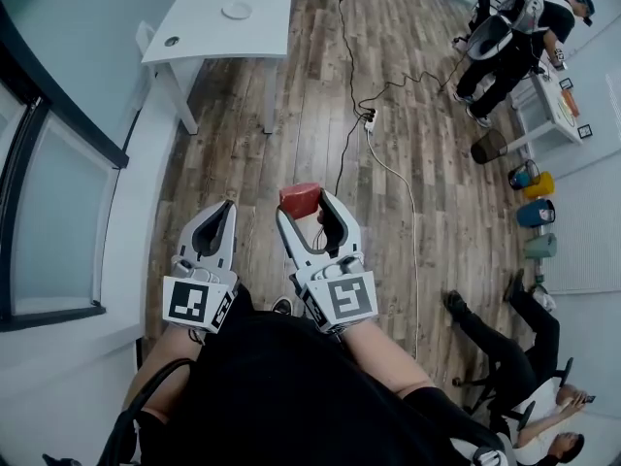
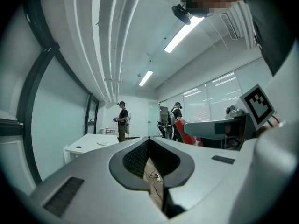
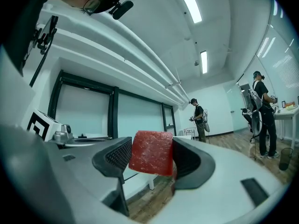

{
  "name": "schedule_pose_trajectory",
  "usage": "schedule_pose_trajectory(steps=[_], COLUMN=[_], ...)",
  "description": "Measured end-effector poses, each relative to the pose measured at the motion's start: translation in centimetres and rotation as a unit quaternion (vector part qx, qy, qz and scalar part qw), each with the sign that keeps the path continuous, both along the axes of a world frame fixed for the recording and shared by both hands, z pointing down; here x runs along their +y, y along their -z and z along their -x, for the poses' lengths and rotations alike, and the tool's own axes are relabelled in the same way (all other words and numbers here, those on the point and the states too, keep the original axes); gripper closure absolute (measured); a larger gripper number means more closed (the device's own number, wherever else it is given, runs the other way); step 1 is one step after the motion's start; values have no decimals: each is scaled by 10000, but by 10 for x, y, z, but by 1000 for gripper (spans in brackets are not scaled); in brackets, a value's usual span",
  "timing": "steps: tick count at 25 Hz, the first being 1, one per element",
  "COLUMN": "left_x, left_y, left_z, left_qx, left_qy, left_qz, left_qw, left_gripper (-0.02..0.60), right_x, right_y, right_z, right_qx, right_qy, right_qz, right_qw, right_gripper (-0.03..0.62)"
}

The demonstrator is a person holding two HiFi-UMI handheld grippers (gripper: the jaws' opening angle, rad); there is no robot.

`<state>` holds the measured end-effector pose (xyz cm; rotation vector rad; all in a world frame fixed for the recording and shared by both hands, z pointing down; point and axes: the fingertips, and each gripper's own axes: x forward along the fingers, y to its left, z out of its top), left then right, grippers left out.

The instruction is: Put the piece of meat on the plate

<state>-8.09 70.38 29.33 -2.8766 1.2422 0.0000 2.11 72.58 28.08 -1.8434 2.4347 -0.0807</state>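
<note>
Between the right jaws: the piece of meat (image 3: 151,153), a red squarish slab, stood upright in the right gripper (image 1: 309,208) and rose a little past the tips.
Meat's place: in the air over the wooden floor (image 1: 427,163), in front of the person's body and resting on no surface.
Right fingers: partly apart, clamped on the meat, one ribbed pad against each of its flat sides.
Left fingers: the left gripper (image 2: 149,143) had its tips together with nothing held; only floor showed through the oval gap behind them.
Left gripper's place: just beside the right one, level with it.
Plate: the plate (image 1: 236,11) lay on the white table (image 1: 257,42), toward the middle of the tabletop and back from its near corner, well apart from the meat.
Step in hand: by my reading, the carry; the meat was picked up and lifted, but not yet brought over the plate.
Next move: it probably called for walking or reaching to the table's near edge, bringing the right gripper down over the plate, then parting the jaws so the slab dropped flat inside the rim.
</note>
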Motion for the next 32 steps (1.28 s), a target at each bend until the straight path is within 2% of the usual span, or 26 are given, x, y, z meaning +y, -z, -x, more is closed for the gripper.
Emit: schedule_pose_trajectory(steps=[6,10,16,20,23,27,32], left_x=[-42,-96,-167,-211,-233,-259,-281], left_y=[-6,-11,-12,-4,-1,4,3], left_z=[-9,-10,-14,-11,-7,-1,0], left_qx=[-46,59,-122,-50,-7,2,19], left_qy=[-67,-85,-311,-386,-436,-481,-460], left_qz=[42,117,16,-42,-59,-46,-34], left_qw=[10000,9999,9994,9992,9990,9988,9989], left_gripper=[578,578,578,578,578,578,578], right_x=[-39,-87,-163,-208,-230,-260,-283], right_y=[-9,-12,-7,3,0,11,8], right_z=[-17,-19,-14,-5,0,13,16], right_qx=[109,126,204,284,387,441,293], right_qy=[-208,-306,-375,-387,-478,-408,-269], right_qz=[173,212,211,186,365,170,232], right_qw=[9996,9992,9989,9987,9974,9981,9989], right_gripper=[315,315,315,315,315,315,315])
